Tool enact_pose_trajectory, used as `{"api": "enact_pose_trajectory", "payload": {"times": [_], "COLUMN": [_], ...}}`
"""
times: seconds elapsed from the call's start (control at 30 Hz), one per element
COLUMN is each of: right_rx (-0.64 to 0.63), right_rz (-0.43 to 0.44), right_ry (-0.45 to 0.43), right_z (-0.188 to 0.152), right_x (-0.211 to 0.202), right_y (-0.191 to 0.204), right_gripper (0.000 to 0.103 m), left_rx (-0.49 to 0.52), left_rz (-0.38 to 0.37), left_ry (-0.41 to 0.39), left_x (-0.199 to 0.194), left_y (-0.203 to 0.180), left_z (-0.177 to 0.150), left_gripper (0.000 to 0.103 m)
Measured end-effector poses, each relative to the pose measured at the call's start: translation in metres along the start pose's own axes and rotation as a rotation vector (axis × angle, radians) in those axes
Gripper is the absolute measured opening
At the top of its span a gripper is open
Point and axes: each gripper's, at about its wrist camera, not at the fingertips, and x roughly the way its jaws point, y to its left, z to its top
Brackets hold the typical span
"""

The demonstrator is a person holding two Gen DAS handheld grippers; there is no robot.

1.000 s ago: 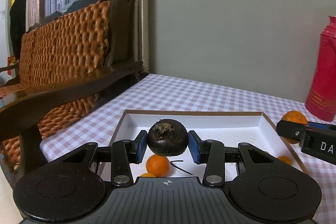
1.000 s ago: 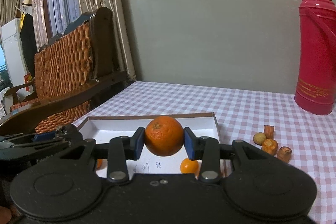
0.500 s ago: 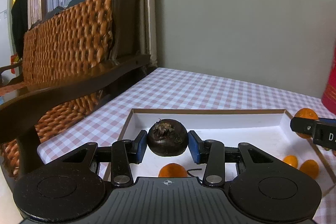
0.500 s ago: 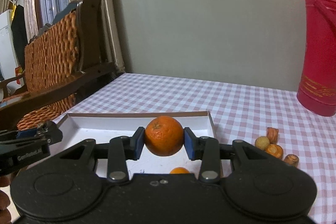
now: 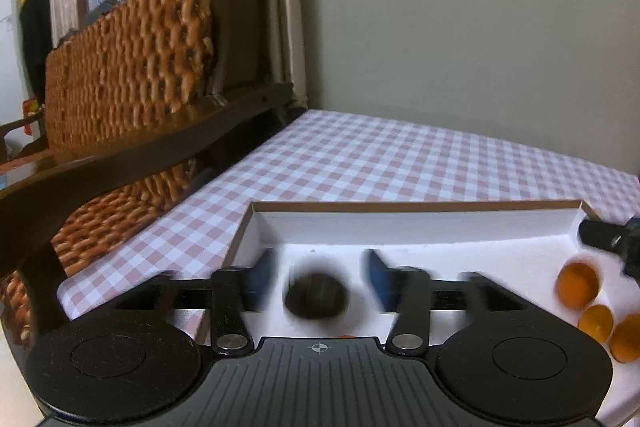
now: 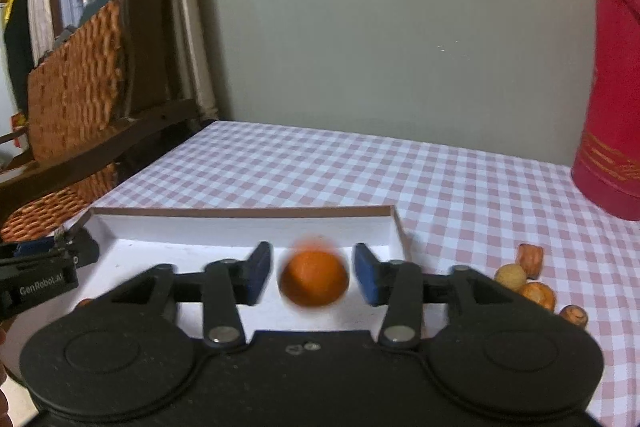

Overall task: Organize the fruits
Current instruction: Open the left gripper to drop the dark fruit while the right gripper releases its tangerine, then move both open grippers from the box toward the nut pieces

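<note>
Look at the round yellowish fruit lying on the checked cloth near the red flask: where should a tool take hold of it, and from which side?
Grip the yellowish fruit across its widest middle, coming from above. It is round, so any lower or higher grip would likely slip. An orange-brown piece sits right behind it and another close in front, so the fingers probably fit best at its left and right sides.

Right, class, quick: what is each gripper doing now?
Left gripper: opening, dark fruit loose between fingers.
Right gripper: opening, orange loose between fingers.
</note>
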Motion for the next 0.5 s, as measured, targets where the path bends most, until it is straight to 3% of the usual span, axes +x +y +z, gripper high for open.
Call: {"api": "enact_pose_trajectory", "payload": {"times": [0.03,0.1,0.27,0.37,0.5], "right_rx": [-0.001,-0.013,0.018,0.023,0.027], "right_rz": [-0.001,0.001,0.035,0.035,0.048], "right_ry": [-0.019,-0.053,-0.113,-0.146,-0.157], "right_z": [0.001,0.004,0.009,0.013,0.017], "right_x": [-0.003,-0.015,-0.039,-0.052,-0.065], "right_y": [0.000,0.000,-0.009,-0.012,-0.015], "right_gripper": [0.068,0.075,0.084,0.095,0.097], "left_rx": [0.000,0.023,0.009,0.001,0.011], "left_rz": [0.023,0.059,0.028,0.014,0.000], "left_ry": [-0.016,-0.094,-0.105,-0.119,-0.126], "left_x": [-0.003,-0.017,-0.037,-0.051,-0.070], "left_y": [0.000,-0.003,-0.001,-0.001,-0.003], "left_z": [0.002,0.003,0.011,0.014,0.014], "left_gripper": [0.103,0.103,0.103,0.103,0.103]}}
